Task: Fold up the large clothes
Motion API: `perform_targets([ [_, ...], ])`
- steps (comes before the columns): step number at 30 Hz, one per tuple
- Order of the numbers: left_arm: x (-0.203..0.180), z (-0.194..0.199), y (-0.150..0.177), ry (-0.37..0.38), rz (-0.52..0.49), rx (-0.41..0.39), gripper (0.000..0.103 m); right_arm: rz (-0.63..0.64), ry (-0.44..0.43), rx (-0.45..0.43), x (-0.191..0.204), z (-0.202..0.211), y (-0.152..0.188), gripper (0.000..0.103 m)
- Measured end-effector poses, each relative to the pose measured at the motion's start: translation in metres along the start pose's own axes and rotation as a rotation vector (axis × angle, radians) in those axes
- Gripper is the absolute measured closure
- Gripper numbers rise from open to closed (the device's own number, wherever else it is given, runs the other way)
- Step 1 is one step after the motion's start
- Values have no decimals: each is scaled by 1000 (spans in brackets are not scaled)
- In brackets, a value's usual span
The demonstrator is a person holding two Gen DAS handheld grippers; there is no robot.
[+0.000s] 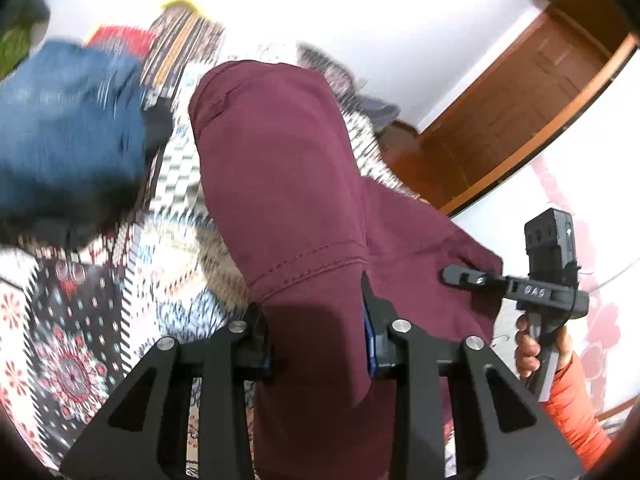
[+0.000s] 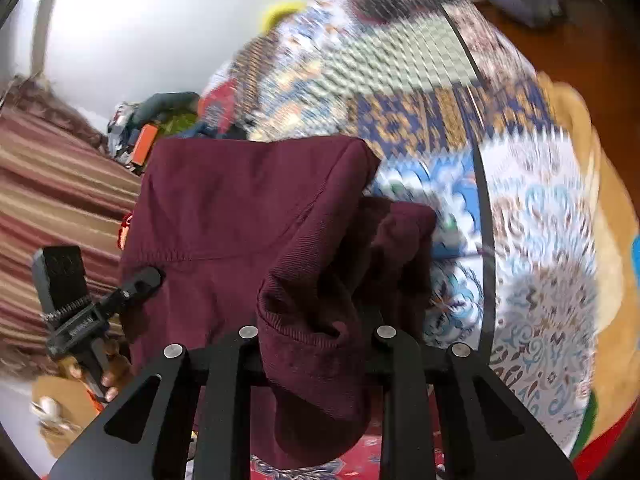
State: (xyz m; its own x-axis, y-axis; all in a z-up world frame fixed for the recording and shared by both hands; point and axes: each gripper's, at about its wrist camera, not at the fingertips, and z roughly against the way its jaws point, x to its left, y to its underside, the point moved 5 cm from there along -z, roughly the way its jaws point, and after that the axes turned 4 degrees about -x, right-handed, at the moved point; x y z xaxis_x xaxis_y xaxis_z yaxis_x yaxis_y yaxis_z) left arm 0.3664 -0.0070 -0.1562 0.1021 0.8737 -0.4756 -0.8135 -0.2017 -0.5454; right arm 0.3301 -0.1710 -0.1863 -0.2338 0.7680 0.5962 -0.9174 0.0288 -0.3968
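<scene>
Both pairs of black fingers are clenched on the same maroon knit garment (image 1: 288,184), a heavy sweatshirt-like piece with stitched seams. From the left wrist view, the left gripper (image 1: 320,344) has a thick fold of the maroon cloth pinched between its jaws, the fabric bulging up over them and hanging down below. In that same view the right gripper (image 1: 460,274) shows at the far side of the cloth, its tip against the garment's edge, with a person's hand (image 1: 536,348) wrapped around its handle and an orange sleeve (image 1: 576,404) below it.

From the right wrist view, the right gripper (image 2: 316,340) grips a bunched, ribbed part of the garment (image 2: 240,208) (a cuff or hem band, it seems), which drapes over and beneath the jaws. The left gripper (image 2: 150,278) is at the left there, its tip touching the cloth's lower left corner, held by a hand (image 2: 110,376).

The garment is stretched between the two grippers and lifted off a patchwork-patterned bedspread (image 1: 80,340) in white, blue, red and black, which lies blurred beneath it. A blue denim piece (image 1: 68,128) lies on the spread to the left, with more mixed clothes heaped behind it. A brown wooden door (image 1: 516,120) stands at the right of the left wrist view.
</scene>
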Motion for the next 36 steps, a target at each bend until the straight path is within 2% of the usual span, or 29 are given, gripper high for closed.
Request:
perform_targets([
  [6, -19, 47, -37, 14, -66, -92, 75, 84, -5, -83, 44, 19, -15, 83],
  [10, -20, 85, -49, 24, -93, -140, 78, 115, -28, -136, 65, 26, -25, 83],
  [18, 3, 101, -104, -5, -97, -183, 82, 142, -77, -176, 98, 11, -43, 83],
  [25, 29, 133, -159, -3, -63, -248, 84, 174, -115, -228, 139, -6, -82, 83],
  [28, 55, 149, -181, -12, -39, -293, 83, 205, -132, -251, 167, -16, -104, 83],
  [31, 102, 158, -197, -6, 29, -314, 83, 228, -152, -252, 191, -36, -119, 83],
  [36, 209, 144, -201, -106, 142, -294, 83, 261, -152, -208, 223, -103, -138, 83],
])
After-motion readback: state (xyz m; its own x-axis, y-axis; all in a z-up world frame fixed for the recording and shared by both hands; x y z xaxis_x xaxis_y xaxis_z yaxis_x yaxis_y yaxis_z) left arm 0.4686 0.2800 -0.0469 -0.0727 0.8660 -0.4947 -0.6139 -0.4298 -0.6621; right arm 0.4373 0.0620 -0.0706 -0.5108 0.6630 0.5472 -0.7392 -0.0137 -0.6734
